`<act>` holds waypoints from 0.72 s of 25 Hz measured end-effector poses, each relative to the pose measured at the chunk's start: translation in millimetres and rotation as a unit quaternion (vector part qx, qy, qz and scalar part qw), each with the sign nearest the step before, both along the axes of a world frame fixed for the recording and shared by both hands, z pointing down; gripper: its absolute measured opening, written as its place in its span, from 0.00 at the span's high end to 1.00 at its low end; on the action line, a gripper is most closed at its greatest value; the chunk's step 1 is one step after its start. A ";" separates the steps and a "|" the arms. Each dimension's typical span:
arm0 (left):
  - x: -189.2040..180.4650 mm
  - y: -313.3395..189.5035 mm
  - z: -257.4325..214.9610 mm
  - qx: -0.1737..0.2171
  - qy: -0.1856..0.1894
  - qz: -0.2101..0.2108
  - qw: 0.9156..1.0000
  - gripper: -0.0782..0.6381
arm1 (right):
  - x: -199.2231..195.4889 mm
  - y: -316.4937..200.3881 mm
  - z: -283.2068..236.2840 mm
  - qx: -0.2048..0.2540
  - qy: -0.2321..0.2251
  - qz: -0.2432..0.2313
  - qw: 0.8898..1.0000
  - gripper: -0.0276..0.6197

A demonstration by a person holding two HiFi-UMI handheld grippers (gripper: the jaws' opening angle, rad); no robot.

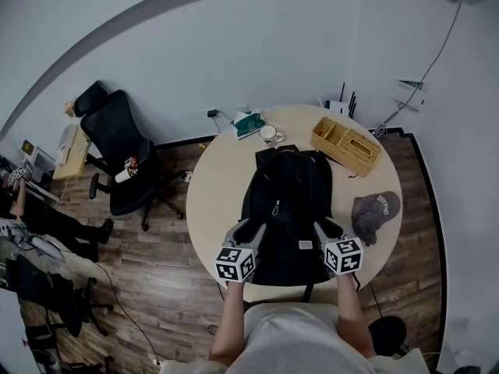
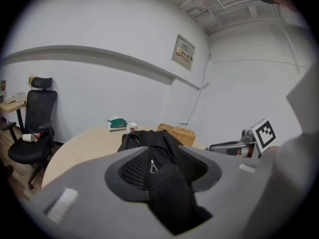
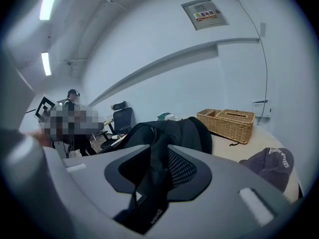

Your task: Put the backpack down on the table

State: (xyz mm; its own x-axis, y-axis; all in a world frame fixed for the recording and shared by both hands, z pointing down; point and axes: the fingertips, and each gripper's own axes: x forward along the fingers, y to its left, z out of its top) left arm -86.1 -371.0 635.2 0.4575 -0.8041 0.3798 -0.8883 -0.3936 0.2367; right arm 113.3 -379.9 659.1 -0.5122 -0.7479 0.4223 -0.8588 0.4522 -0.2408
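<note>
Because the backpack [image 1: 286, 209] is soft black fabric, it will likely sag and fold wherever it is pinched, so its two lower sides look like the best hold. It lies flat on the worktop [image 1: 214, 193], just beside the wicker basket [image 1: 345, 142]. The left claw [image 1: 251, 231] and right claw [image 1: 326, 229] each clamp a fold of its cloth.

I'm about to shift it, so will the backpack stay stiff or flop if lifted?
Probably floppy: the backpack bunches where the left gripper and right gripper pinch it. Lying flat on the table, it seems lightly filled, so it likely sags between them. Unlikely to roll.
</note>
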 end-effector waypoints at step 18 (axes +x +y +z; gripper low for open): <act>-8.6 -0.3 -22.0 0.026 0.013 -0.011 1.000 0.81 | -2.3 5.7 -5.4 0.009 -0.012 -0.001 1.000 0.96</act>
